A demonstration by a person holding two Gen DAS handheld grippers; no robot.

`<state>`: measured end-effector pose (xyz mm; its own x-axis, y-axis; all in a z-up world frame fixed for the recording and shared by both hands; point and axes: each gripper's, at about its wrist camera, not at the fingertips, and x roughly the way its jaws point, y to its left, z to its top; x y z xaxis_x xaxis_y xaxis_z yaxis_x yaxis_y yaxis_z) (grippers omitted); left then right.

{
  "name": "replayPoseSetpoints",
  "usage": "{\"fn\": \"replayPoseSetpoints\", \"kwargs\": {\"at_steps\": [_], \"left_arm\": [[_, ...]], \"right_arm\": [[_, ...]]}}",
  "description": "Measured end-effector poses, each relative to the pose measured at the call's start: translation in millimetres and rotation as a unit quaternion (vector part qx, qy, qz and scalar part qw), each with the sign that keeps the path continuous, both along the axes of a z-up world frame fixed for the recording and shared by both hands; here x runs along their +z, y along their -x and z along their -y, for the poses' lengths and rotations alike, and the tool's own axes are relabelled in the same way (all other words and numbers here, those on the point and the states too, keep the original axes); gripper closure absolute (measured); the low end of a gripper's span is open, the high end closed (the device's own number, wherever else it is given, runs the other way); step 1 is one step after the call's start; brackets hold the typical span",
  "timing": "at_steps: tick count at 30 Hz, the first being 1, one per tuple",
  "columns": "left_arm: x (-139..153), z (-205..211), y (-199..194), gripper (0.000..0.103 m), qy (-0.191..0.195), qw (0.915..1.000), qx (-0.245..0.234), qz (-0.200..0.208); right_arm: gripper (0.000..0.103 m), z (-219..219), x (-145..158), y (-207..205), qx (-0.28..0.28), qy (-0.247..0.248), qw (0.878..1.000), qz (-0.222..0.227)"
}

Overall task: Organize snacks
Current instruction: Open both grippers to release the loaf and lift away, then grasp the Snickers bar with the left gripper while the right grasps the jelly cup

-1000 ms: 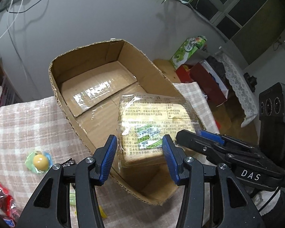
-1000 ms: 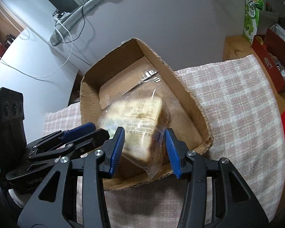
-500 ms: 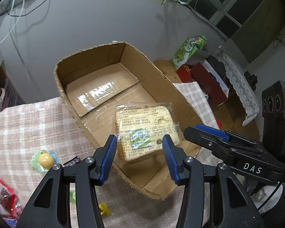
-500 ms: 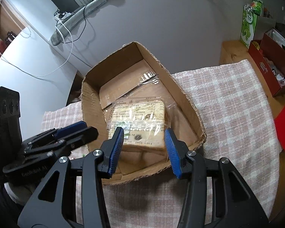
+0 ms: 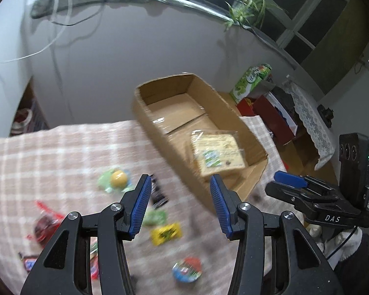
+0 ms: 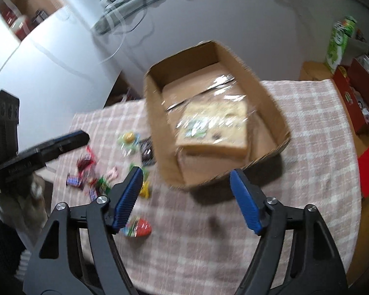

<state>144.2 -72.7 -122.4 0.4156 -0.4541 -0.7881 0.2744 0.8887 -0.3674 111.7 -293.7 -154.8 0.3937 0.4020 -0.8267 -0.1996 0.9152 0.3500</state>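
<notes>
A clear-wrapped packet of sliced bread point(image 5: 217, 154) point(image 6: 214, 127) lies flat inside the open cardboard box point(image 5: 160, 135) point(image 6: 155, 113) on the checked tablecloth. My left gripper point(image 5: 179, 184) hangs open above the cloth, just left of the box's near corner, with nothing between its fingers. My right gripper point(image 6: 187, 174) hovers in front of the box's near end. Its jaws are opening and nothing is between them. Loose snacks lie left of the box: a yellow jelly cup point(image 5: 115, 178) point(image 6: 129, 137), a yellow packet point(image 5: 166, 232), a red packet point(image 5: 45, 223) and small chocolate bars point(image 6: 75, 180).
A green carton point(image 5: 252, 78) point(image 6: 339, 41) and red boxes point(image 5: 270, 113) point(image 6: 356, 93) stand on a wooden surface beyond the table's right side. A grey wall rises just behind the box. The cloth to the right of the box is bare point(image 6: 319, 135).
Both grippers have drawn back and up from the box. The bread packet, earlier up between the fingers, now lies in the box. The right jaws have spread wider.
</notes>
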Motion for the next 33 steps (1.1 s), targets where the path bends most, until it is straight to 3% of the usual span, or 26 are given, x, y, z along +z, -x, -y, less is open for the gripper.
{"fn": "replayPoseSetpoints", "kwargs": {"at_steps": [7,13,23,33], "left_arm": [[-8,-65,41,0.053,-0.017,0.9979,0.062,-0.007],[-32,-110,74,0.053,-0.011,0.9918,0.114,-0.058],[-63,-97,89,0.053,0.023,0.9857,0.112,-0.124],[-88,-81,78,0.053,0.014,0.9762,0.133,-0.171]], "right_arm": [[0.022,-45,-11,32,0.088,0.062,0.994,0.005],[0.022,-79,-21,51,0.147,0.104,0.984,0.008],[0.022,-122,-48,59,0.221,0.144,0.965,-0.001],[0.022,-138,-79,57,0.243,0.164,0.956,-0.022]]}}
